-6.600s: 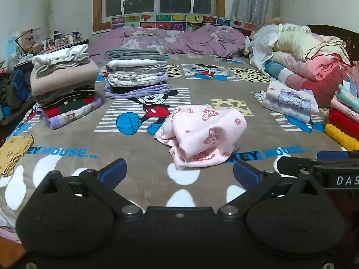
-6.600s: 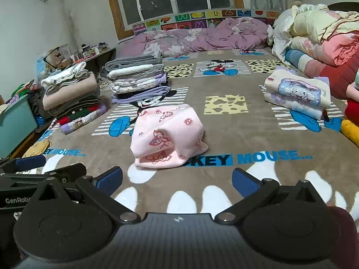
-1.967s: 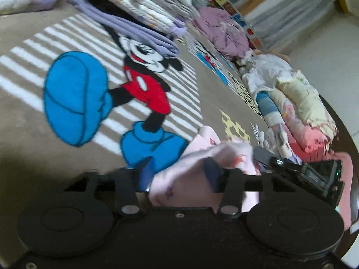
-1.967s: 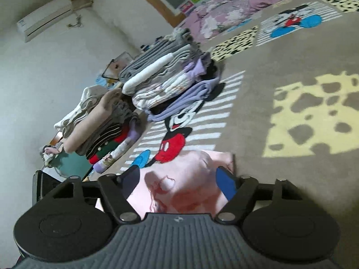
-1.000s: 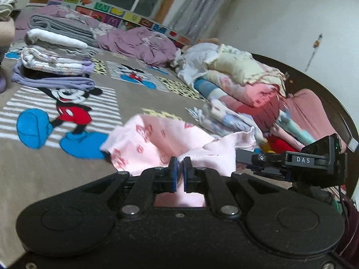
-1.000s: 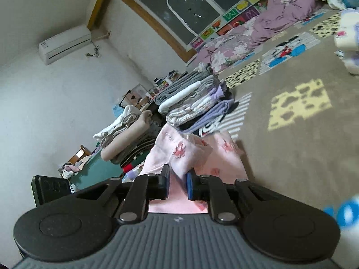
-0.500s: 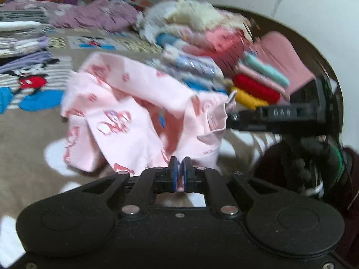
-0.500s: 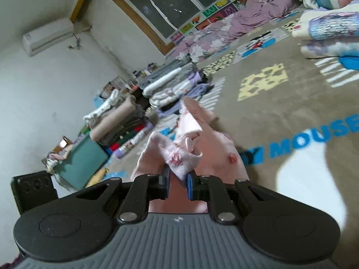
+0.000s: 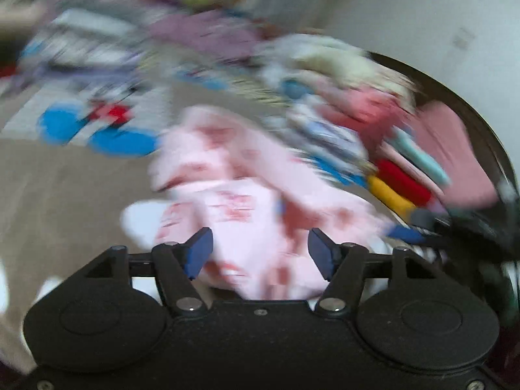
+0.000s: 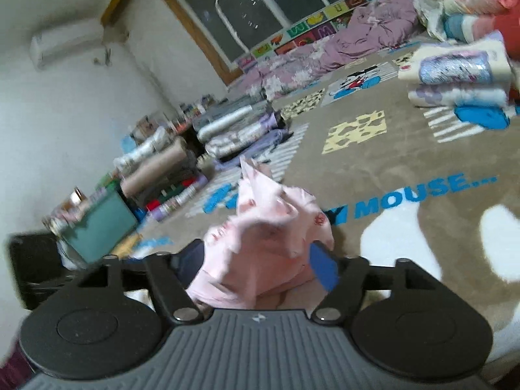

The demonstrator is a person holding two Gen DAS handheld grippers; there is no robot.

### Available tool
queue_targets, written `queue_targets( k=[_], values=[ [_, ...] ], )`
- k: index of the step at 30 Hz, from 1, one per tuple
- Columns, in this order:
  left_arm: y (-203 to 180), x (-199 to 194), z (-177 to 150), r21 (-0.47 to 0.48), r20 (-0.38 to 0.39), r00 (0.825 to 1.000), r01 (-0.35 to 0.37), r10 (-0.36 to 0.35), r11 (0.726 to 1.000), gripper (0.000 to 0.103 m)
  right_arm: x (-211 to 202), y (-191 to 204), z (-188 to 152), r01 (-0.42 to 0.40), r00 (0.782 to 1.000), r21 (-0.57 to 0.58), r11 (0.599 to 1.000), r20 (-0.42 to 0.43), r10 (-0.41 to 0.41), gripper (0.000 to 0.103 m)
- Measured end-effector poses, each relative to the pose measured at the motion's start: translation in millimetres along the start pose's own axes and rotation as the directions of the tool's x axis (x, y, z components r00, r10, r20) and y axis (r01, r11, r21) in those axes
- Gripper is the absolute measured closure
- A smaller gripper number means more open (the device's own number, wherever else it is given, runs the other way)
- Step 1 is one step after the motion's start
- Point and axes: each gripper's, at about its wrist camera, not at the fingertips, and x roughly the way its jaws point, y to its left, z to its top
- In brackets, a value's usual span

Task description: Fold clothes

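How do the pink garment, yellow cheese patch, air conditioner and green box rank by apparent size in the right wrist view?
1. pink garment, though it is nearest the camera, which inflates it
2. green box and air conditioner: alike, unranked
3. yellow cheese patch, slightly smaller

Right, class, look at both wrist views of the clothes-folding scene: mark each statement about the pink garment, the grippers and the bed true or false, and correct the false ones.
1. The pink garment is folded flat. False: it lies in a crumpled heap.
2. The right gripper has its jaws apart, with pink cloth between them. True; they are opening.
3. The left gripper is clamped shut on the cloth. False: its jaws stand apart and are opening, with the garment seen between and beyond them.
4. Stacks of folded clothes sit on the blanket beyond the garment. True.
5. The blanket is plain white. False: it is brown with cartoon prints and blue lettering.
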Motion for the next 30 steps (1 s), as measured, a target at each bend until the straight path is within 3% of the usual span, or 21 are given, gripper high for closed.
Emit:
queue_targets(
  k=[2,5,9,12,15,19,21,24,25,26,27,30],
  values=[
    [19,7,2,-0.133,-0.016,1.000,-0.017,0.015,0.991,0.035,-2,-5,8,-0.014,1.000,0.034,0.999,0.014,0.014,0.024],
    [44,20,1,-0.310,-0.041,0.999,-0.020,0.007,0.951,0.028,10,-6,28,-0.019,1.000,0.020,1.000,0.004,0.019,0.016],
    [61,42,1,-0.455,-0.070,0.996,0.014,-0.051,0.890,0.027,56,7,59,-0.007,0.993,-0.159,0.987,-0.115,-0.011,0.015],
    [62,59,8,-0.462,-0.088,0.995,0.006,-0.053,0.887,0.026,98,5,81,-0.035,0.970,-0.247,0.968,-0.242,-0.027,0.015],
    [67,81,16,-0.457,-0.121,0.991,-0.010,-0.051,0.889,0.025,134,-11,95,-0.106,0.938,-0.197,0.975,-0.344,0.032,0.015],
    [67,105,24,-0.435,-0.134,0.988,0.007,-0.072,0.901,0.025,177,-33,85,-0.143,0.895,-0.123,0.982,-0.440,0.075,0.016],
    [64,115,29,-0.401,-0.134,0.987,0.026,-0.087,0.916,0.026,192,-44,73,-0.149,0.881,-0.084,0.985,-0.465,0.094,0.024],
    [57,133,35,-0.340,-0.138,0.983,0.070,-0.123,0.938,0.047,204,-60,52,-0.193,0.873,0.021,0.981,-0.452,0.182,0.043],
    [56,137,36,-0.325,-0.135,0.981,0.088,-0.139,0.941,0.060,206,-64,46,-0.210,0.873,0.051,0.976,-0.440,0.210,0.047],
    [56,142,38,-0.316,-0.131,0.979,0.107,-0.154,0.943,0.064,206,-66,41,-0.226,0.875,0.076,0.971,-0.422,0.236,0.050],
    [57,145,40,-0.308,-0.126,0.977,0.127,-0.173,0.943,0.067,207,-69,38,-0.227,0.880,0.099,0.969,-0.406,0.247,0.061],
    [55,147,58,-0.267,-0.079,0.970,0.204,-0.232,0.942,0.072,208,-75,38,-0.229,0.890,0.155,0.961,-0.365,0.271,0.069]
  ],
)
